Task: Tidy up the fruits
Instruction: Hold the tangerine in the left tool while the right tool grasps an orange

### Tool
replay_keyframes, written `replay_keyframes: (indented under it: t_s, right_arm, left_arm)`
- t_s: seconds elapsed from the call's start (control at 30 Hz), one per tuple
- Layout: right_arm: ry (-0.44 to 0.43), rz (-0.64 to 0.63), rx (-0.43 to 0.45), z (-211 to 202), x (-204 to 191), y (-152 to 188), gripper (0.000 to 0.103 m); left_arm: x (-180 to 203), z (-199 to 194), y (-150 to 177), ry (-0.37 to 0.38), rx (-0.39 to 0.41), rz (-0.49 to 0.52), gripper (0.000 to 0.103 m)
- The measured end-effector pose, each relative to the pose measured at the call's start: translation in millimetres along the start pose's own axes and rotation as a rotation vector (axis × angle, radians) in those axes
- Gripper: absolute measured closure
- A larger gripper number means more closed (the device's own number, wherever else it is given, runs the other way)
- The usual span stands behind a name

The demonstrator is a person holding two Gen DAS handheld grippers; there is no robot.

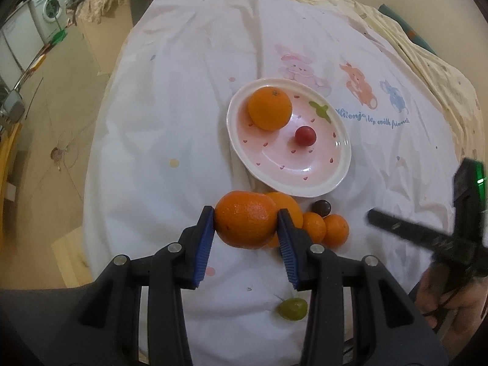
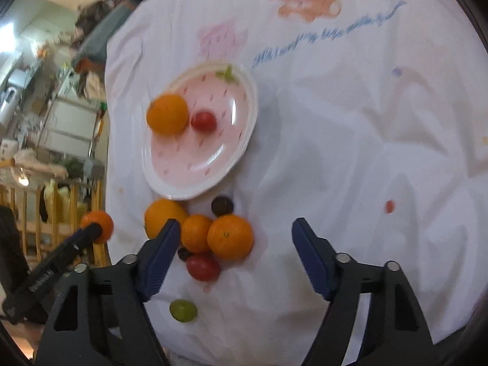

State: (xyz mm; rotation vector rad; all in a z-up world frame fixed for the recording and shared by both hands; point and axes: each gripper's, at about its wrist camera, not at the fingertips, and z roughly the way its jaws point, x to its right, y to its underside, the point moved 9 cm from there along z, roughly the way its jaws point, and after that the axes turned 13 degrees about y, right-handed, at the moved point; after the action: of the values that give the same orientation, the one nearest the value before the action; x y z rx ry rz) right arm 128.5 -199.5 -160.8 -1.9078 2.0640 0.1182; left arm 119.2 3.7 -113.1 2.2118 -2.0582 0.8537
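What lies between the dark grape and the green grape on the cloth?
In the right wrist view, small oranges and a red tomato lie between dark grape and green grape.

Home: washing machine (image 1: 52,9), wooden crib (image 2: 61,213) (cartoon bedsheet (image 1: 183,106)).

Floor: beige, at left.
Appliance: white washing machine (image 1: 52,7), far left.
Furniture: wooden slatted crib (image 2: 61,210).
Wall: cream.
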Motion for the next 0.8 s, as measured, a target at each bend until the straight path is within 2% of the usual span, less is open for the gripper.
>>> replay_keyframes:
  t_s: [0.1,0.17,0.27,0.43,0.8]
  right_arm:
    - [0.049,-0.075,-0.051,17.2,-8.1,8.8,0.034]
    - [0.125,-0.175,-0.084,29.6,-14.3,17.6,0.034]
    - [0.178,-0.276,-0.080,36.5,-23.8,25.0,0.037]
    - [0.207,-0.353,-0.074,42.1,-30.8,27.7,0.046]
    - [0.224,-0.418,-0.019,43.1,-34.8,19.4,0.049]
  left_arm:
    - [0.4,-0.1,0.3,0.010,-0.003,-0.008,0.066]
    - [0.0,-0.9,-0.3,0.017,0.000,-0.016,0.066]
    - [-1.3,-1.1,0.2,0.026,-0.003,-0.027,0.066]
    - [0.1,-0.8,0.7,0.030,-0.006,-0.027,0.066]
    - [-1.6,3.3,2.2,-0.002,-0.008,-0.012,0.066]
